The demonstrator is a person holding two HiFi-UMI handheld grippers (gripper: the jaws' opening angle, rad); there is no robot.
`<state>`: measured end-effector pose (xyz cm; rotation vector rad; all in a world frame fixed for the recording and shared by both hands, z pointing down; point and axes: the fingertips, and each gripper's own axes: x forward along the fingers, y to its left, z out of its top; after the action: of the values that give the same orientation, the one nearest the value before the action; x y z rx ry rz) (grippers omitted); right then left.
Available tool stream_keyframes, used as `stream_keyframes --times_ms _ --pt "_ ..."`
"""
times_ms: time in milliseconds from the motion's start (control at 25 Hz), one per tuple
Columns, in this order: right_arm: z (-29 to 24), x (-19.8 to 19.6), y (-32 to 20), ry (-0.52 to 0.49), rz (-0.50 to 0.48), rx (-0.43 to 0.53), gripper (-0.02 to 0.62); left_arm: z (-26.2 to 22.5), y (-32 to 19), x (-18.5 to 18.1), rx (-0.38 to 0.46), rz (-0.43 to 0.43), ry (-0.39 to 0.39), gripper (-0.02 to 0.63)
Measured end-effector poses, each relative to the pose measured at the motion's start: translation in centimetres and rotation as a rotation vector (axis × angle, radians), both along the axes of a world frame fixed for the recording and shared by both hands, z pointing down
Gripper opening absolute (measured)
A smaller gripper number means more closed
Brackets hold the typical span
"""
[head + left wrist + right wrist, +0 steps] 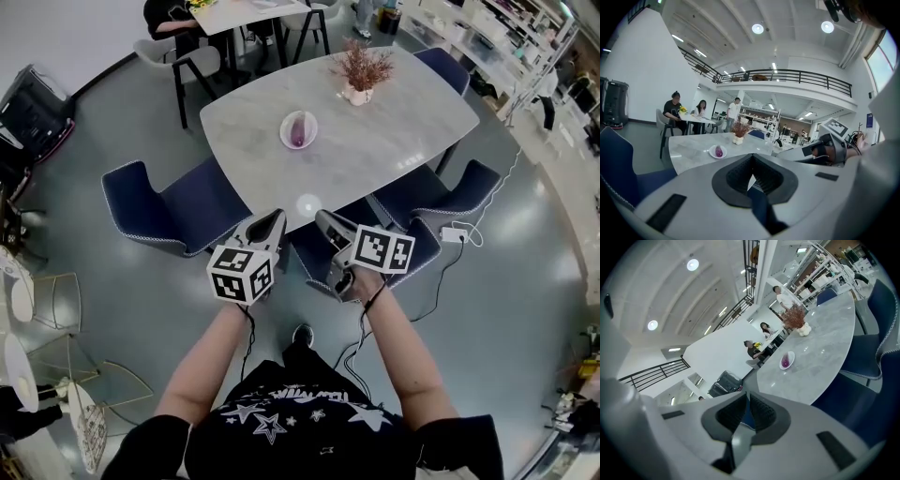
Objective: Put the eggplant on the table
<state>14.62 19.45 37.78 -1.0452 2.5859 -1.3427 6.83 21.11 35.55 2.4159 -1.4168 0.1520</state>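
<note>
Purple eggplant [298, 129], small at this range, seems to lie in a white plate [284, 132] on the marble worktop [394, 122]. Left claw [271, 223] and right claw [325, 221] hang well short of it, each pressed together on nothing, since no reach has begun.

I count two tables [375, 141], one plate [285, 131], one eggplant [298, 130], one potted plant [361, 70] and four blue chairs [150, 202]. I hold two tools: left gripper [272, 221], right gripper [324, 221].
</note>
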Motion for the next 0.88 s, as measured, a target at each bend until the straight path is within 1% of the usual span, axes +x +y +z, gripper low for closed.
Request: stream_keyframes --times_ms 160,440,640,880 --pt "0.3 -1.4 1.3 0.018 0.012 -0.002 0.028 0.0 1.8 -1.3 0.004 0.009 0.004 0.008" --pt "0.8 -3.7 5.9 0.067 0.024 -0.009 0.028 -0.1 5.9 -4.1 0.003 -0.008 0.023 0.008" --pt "0.3 -4.8 8.3 0.081 0.047 0.014 0.028 -0.8 8.8 -6.0 0.020 -0.014 0.025 0.008" --pt "0.2 -5.4 11.7 0.106 0.055 0.024 0.028 -1.5 12.2 -6.9 0.033 -0.015 0.031 0.008"
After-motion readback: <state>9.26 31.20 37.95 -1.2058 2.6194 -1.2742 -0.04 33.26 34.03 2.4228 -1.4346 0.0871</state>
